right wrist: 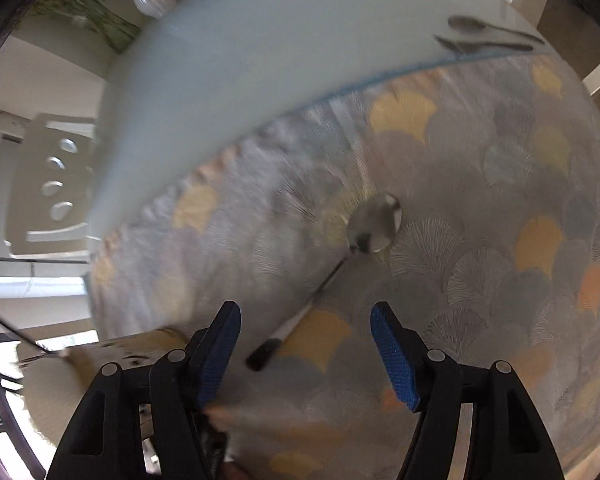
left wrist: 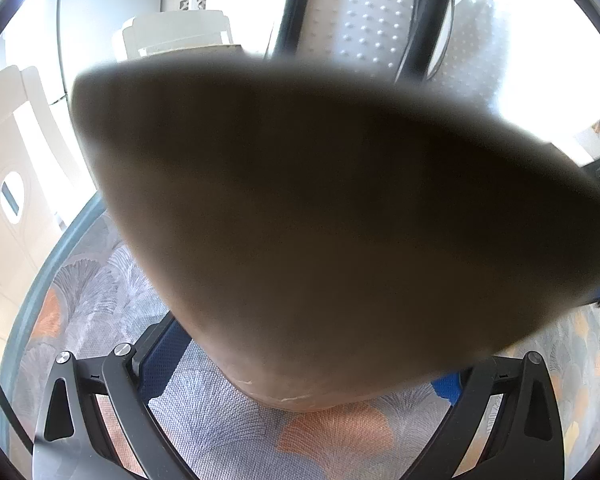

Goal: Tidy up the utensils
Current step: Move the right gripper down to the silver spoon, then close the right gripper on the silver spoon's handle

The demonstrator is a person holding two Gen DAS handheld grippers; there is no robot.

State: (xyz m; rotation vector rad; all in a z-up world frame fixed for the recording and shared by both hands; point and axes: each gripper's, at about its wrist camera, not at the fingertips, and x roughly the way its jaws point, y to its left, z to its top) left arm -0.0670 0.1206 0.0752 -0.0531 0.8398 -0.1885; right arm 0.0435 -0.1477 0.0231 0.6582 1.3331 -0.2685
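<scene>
patterned fan-print placemat (right wrist: 480,208) covers the round glass table (right wrist: 240,64). on it lies a silver spoon with a black-tipped handle (right wrist: 374,222), loose between the spread-apart jaws of the right gripper (right wrist: 306,354). left gripper (left wrist: 300,384) clasps a blurry brown cylindrical holder (left wrist: 320,208).

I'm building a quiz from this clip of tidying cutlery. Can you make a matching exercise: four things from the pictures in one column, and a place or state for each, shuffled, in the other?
Things:
1. ladle
2. two utensils
3. right tongs
4. brown holder

Places or states:
A. between the left tongs, filling that view
B. open, nothing between the pads
C. on the bare table by the mat's far edge
D. on the patterned placemat, handle toward the camera

Pairs: 1-D, 2-C, 3-B, 4-A
</scene>
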